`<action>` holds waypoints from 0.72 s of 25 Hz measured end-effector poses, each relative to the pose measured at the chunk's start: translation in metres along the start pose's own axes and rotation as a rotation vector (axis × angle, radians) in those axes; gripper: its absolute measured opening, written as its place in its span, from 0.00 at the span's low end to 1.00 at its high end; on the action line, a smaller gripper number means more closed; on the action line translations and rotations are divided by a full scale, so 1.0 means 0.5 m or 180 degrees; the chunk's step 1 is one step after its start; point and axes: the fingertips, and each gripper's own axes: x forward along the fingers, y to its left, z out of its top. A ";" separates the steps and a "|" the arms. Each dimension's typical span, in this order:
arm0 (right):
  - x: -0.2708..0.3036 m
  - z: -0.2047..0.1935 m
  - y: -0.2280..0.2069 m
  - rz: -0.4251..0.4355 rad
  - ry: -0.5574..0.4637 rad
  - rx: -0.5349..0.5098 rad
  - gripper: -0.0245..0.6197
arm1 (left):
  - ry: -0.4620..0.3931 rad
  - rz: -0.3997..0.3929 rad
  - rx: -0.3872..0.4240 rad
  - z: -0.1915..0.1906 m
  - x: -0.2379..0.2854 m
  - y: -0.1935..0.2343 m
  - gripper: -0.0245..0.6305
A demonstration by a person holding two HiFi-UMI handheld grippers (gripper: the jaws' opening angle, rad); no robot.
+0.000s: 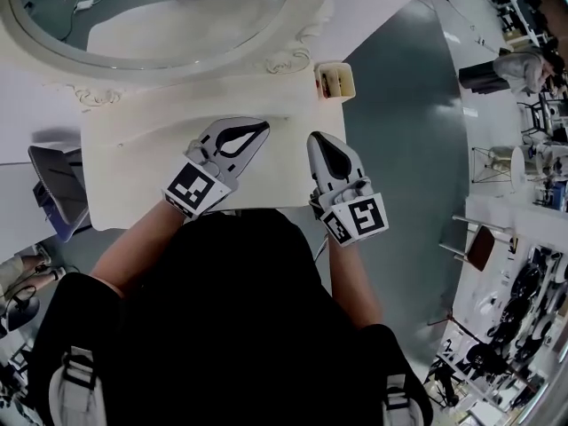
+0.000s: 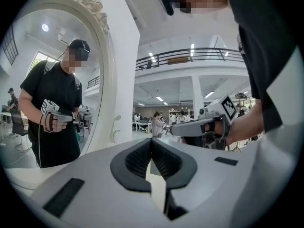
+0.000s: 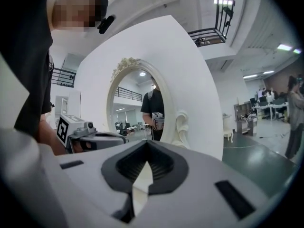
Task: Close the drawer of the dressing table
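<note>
The white dressing table (image 1: pixel 133 180) lies below me, with its oval mirror (image 1: pixel 151 16) at the back. Its drawer shows in no view; my dark torso covers the front edge. Both grippers hover above the tabletop and point toward the mirror. My left gripper (image 1: pixel 260 125) is shut with nothing between its pads (image 2: pixel 142 151). My right gripper (image 1: pixel 318 138) is shut and empty too, its tips meeting (image 3: pixel 147 144). Each gripper view shows the other gripper alongside: the right gripper (image 2: pixel 175 129) and the left gripper (image 3: pixel 121 137). The mirror (image 3: pixel 133 103) reflects the person holding them.
A small open box (image 1: pixel 335 80) with a few items stands at the table's back right corner. A blue-grey chair (image 1: pixel 55 189) sits left of the table. Grey floor (image 1: pixel 399 149) stretches to the right, with desks and people far off.
</note>
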 end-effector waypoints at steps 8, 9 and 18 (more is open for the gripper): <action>0.002 0.023 0.010 0.0040 -0.0067 -0.0074 0.04 | 0.0012 0.0014 0.0101 0.008 -0.007 0.004 0.03; 0.002 0.025 0.011 0.0045 -0.0072 -0.0080 0.04 | 0.0012 0.0017 0.0105 0.010 -0.007 0.004 0.03; -0.004 0.045 0.022 0.0084 -0.0096 -0.0145 0.04 | -0.0002 0.0030 0.0128 0.024 -0.016 -0.001 0.03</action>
